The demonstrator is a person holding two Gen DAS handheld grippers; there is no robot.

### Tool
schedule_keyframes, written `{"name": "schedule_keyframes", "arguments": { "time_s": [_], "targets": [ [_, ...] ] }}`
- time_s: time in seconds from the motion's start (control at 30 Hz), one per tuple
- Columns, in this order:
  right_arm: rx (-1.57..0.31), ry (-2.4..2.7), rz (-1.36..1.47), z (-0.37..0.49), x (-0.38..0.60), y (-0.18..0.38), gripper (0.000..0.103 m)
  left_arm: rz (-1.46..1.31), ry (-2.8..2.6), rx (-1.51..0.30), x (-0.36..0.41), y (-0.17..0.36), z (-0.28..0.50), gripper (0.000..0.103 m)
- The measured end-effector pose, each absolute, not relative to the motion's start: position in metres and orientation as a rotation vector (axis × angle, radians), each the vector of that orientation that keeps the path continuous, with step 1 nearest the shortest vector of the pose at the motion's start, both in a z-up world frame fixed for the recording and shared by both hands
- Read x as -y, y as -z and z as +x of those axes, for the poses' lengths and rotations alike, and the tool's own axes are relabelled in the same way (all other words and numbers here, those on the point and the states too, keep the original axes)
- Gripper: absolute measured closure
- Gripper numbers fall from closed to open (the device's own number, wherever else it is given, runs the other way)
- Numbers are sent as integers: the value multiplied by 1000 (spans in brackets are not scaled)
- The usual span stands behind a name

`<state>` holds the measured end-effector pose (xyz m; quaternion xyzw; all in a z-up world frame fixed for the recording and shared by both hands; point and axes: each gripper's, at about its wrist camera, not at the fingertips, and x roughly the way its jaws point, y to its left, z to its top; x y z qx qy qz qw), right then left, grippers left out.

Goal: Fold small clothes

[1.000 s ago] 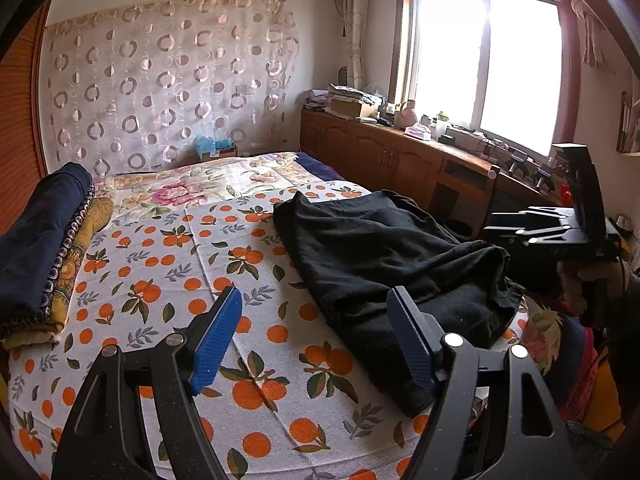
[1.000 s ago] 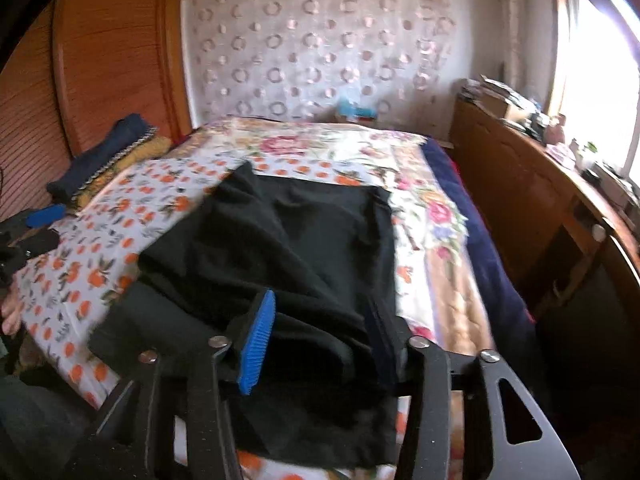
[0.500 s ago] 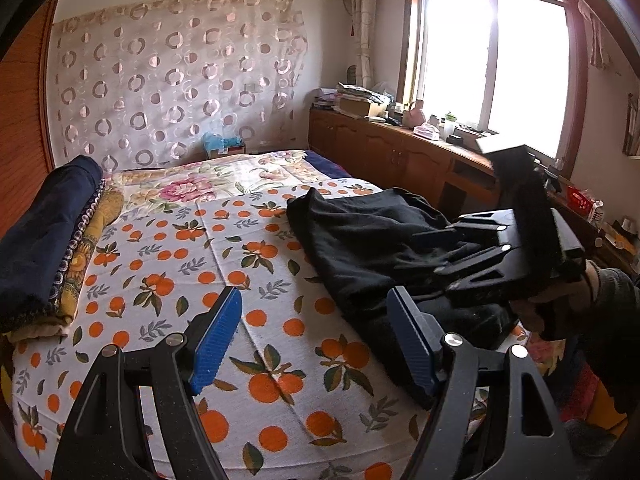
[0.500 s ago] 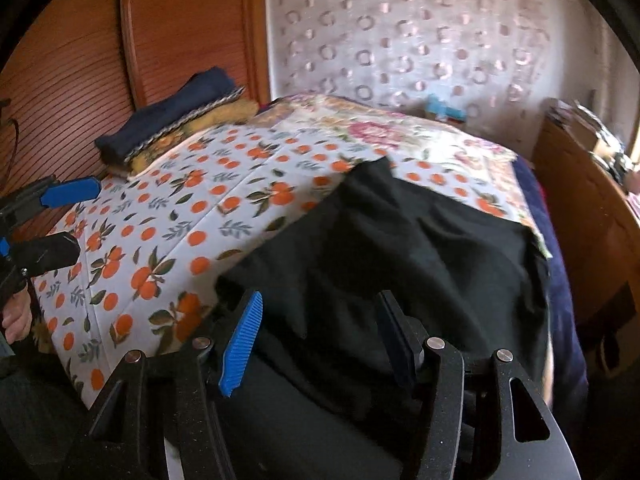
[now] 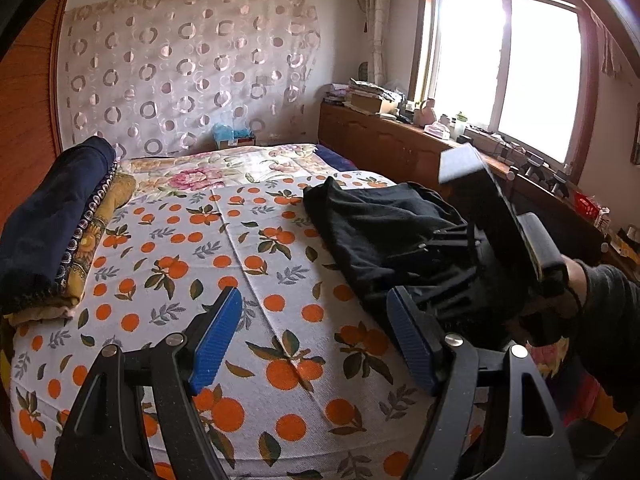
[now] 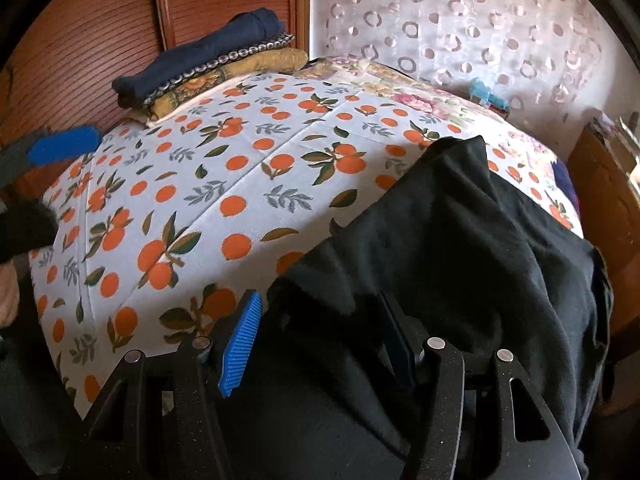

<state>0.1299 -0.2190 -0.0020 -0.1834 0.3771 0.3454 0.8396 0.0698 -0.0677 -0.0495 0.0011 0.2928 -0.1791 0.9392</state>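
A black garment (image 5: 380, 224) lies loosely bunched on the right side of the orange-print bedspread (image 5: 192, 248); it fills the right half of the right wrist view (image 6: 460, 248). My left gripper (image 5: 316, 340) is open and empty above the bedspread, left of the garment. My right gripper (image 6: 320, 340) is open, its blue-padded fingers (image 6: 240, 344) spread over the garment's near edge, with cloth lying between them. The right gripper's body shows in the left wrist view (image 5: 500, 240) over the garment. The left gripper's pad shows at the left edge of the right wrist view (image 6: 64, 146).
A stack of folded navy and yellow cloth (image 5: 52, 224) lies on the bed's left side, by the wooden wall (image 6: 88, 40). A wooden cabinet (image 5: 400, 148) with clutter runs under the window on the right. A floral quilt (image 5: 224, 168) covers the far bed.
The right gripper has swung left and lower over the garment's near edge. The left gripper has drifted slightly; both stay open.
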Motion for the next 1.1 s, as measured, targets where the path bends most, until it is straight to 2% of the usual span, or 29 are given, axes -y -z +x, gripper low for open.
{"name": "schedule_keyframes", "arguments": {
  "time_s": [0.07,0.17,0.4,0.57,0.7,0.8,0.83,0.87,0.93,1.1],
  "targets": [
    [-804,-739,-349,134,225,-4,84,8,370,-601,70,51,69,27],
    [-770,-755,-297,139,234,-16,95,11,376,-606,73,52,69,27],
    [-623,-621,-318,155,266,-58,96,23,390,-614,80,54,69,27],
    [-577,-442,-361,196,293,-77,97,24,394,-622,83,56,69,27],
    [-558,-281,-378,231,313,-79,97,26,399,-628,86,59,69,27],
    [-630,-141,-314,263,334,-71,97,29,403,-637,88,62,70,27],
    [-661,-128,-281,271,339,-68,89,31,405,-639,89,63,70,27],
    [-682,-120,-254,276,344,-66,75,34,406,-642,90,64,70,27],
    [-687,-114,-222,275,354,-65,65,37,409,-647,92,65,69,27],
    [-676,-148,-223,251,360,-63,64,40,423,-654,98,67,69,27]
  ]
}}
